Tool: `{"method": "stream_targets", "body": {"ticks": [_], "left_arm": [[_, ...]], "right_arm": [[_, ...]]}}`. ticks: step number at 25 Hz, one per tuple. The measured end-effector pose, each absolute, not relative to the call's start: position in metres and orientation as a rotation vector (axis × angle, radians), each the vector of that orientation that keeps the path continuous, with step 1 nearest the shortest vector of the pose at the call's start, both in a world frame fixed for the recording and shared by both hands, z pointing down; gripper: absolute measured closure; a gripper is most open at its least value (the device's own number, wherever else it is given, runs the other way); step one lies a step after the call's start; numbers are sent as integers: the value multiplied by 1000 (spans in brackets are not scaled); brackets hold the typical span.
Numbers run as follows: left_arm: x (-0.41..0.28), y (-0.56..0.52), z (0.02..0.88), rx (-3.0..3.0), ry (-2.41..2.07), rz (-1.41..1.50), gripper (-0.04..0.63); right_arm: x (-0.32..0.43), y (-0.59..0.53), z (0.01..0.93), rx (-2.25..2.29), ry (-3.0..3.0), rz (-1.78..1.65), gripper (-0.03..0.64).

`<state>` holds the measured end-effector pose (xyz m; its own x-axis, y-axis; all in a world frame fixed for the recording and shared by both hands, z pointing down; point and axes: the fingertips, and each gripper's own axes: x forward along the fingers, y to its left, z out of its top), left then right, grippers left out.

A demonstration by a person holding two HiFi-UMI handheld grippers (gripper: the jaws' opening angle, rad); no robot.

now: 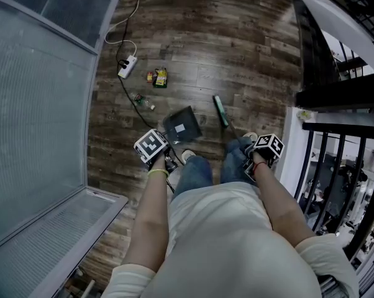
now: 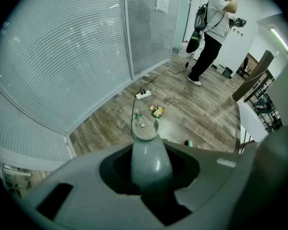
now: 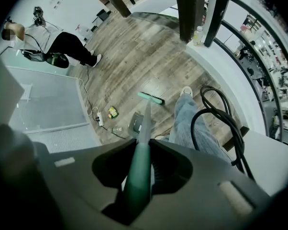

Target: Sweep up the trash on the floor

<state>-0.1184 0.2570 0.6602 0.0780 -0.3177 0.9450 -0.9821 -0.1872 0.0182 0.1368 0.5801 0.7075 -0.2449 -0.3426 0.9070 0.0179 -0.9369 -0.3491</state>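
Observation:
On the wood floor lie a yellow-green snack packet (image 1: 160,77), a small red wrapper (image 1: 150,77) and a clear plastic bottle (image 1: 143,101). My left gripper (image 1: 157,154) is shut on the grey handle (image 2: 148,157) of a dark dustpan (image 1: 181,124), which hangs just right of the bottle. My right gripper (image 1: 256,155) is shut on the green broom handle (image 3: 138,171). The broom head (image 1: 220,110) sits on the floor right of the dustpan. In the right gripper view, the broom head (image 3: 151,97), dustpan (image 3: 136,123) and packet (image 3: 113,111) all show.
A white power strip (image 1: 127,66) and its black cable (image 1: 128,95) lie beside the trash, near the glass wall (image 1: 38,104). Black railings (image 1: 336,154) and a white ledge stand at right. Another person (image 2: 211,32) stands farther off. My own jeans leg (image 3: 187,123) and a looped black cable (image 3: 220,123) are close.

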Motion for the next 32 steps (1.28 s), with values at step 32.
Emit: {"method": "stream_targets", "body": {"ticks": [32], "left_arm": [[-273, 246, 622, 1508, -1400, 894, 511]], "right_arm": [[73, 475, 672, -1840, 656, -2238, 520]]}}
